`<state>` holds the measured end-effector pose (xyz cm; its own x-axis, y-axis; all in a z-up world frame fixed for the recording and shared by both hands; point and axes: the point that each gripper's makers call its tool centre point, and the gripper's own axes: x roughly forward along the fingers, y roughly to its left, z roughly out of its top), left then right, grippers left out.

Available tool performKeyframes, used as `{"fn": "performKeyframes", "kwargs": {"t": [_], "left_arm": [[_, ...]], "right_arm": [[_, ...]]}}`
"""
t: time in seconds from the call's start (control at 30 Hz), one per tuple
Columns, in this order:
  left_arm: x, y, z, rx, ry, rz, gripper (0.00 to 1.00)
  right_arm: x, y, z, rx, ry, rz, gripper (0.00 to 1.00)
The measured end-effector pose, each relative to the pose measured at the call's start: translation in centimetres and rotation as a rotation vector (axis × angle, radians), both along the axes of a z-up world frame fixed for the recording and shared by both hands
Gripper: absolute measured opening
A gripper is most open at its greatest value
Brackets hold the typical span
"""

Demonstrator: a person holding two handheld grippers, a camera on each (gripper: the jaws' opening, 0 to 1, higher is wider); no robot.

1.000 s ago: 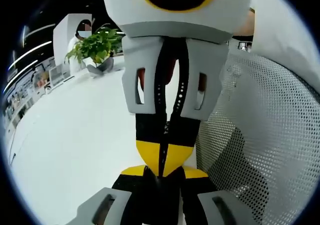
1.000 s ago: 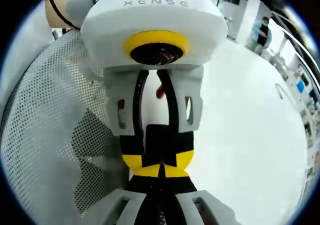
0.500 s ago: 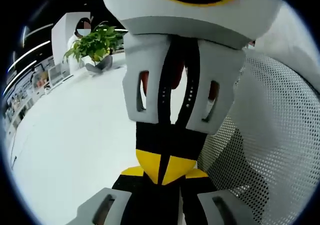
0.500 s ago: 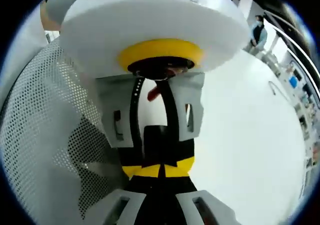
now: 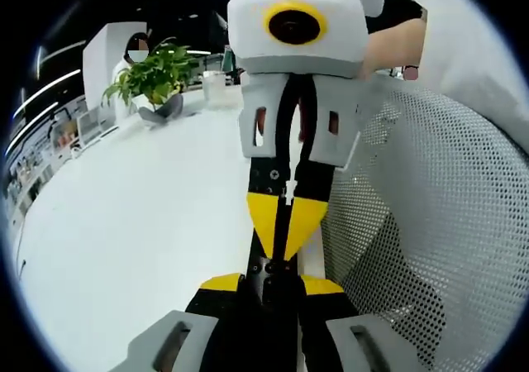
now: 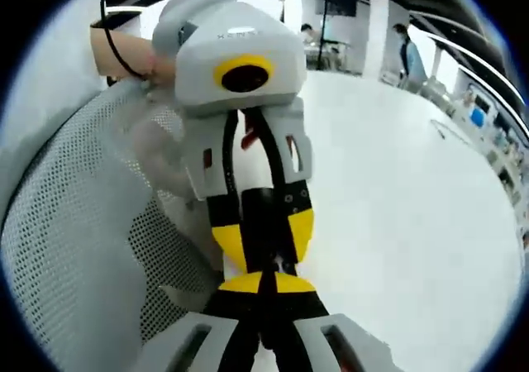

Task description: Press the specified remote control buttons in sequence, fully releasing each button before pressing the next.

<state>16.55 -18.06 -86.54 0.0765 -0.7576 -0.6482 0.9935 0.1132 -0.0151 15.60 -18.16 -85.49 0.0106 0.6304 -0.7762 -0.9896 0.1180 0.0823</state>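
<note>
My two grippers point at each other, tip to tip, above a white table (image 5: 124,223). In the left gripper view, my left gripper (image 5: 269,283) rises from the bottom with its yellow-tipped jaws together and nothing between them. My right gripper (image 5: 286,238) comes down from the top, also shut, its yellow tips almost touching the left one's. In the right gripper view, my right gripper (image 6: 263,284) is shut at the bottom. The left gripper (image 6: 263,256) faces it from above, and a hand (image 6: 124,54) holds it.
A white mesh chair back (image 5: 446,223) stands right beside the grippers, also seen as the mesh chair back (image 6: 74,248). A potted plant (image 5: 157,78) sits at the table's far side. People (image 6: 407,50) stand far behind the table (image 6: 413,207).
The grippers have drawn back from each other: each facing gripper now looks smaller and farther off, with its whole body in view. Both stay shut.
</note>
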Motion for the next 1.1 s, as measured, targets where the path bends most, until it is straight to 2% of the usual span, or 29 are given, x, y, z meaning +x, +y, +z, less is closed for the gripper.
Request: {"fn": "performKeyframes", "kwargs": {"t": [0.2,0.47,0.87,0.93,0.97,1.0,1.03,1.1], "left_arm": [[0.0,0.0,0.0,-0.004,0.002,0.004,0.25],[0.1,0.0,-0.1,-0.004,0.003,0.009,0.25],[0.1,0.0,-0.1,-0.006,0.003,0.017,0.25],[0.1,0.0,0.0,-0.006,0.002,0.02,0.25],[0.1,0.0,0.0,-0.006,0.001,0.02,0.25],[0.1,0.0,0.0,-0.006,0.002,0.022,0.25],[0.0,0.0,0.0,-0.006,0.002,0.022,0.25],[0.0,0.0,-0.1,-0.006,0.002,0.023,0.25]], "right_arm": [[-0.7,-0.2,0.0,-0.009,-0.011,0.047,0.13],[-0.6,-0.4,-0.1,-0.009,-0.032,0.031,0.16],[0.0,-0.3,-0.2,-0.005,-0.067,0.07,0.11],[0.1,-0.2,-0.2,0.006,-0.064,0.056,0.19],[0.3,-0.4,-0.6,-0.011,-0.069,0.037,0.28],[0.3,-0.8,-1.1,-0.044,-0.07,0.031,0.3],[0.1,-1.1,-1.6,-0.066,-0.075,0.061,0.29],[0.3,-0.9,-1.6,-0.05,-0.085,0.057,0.28]]}}
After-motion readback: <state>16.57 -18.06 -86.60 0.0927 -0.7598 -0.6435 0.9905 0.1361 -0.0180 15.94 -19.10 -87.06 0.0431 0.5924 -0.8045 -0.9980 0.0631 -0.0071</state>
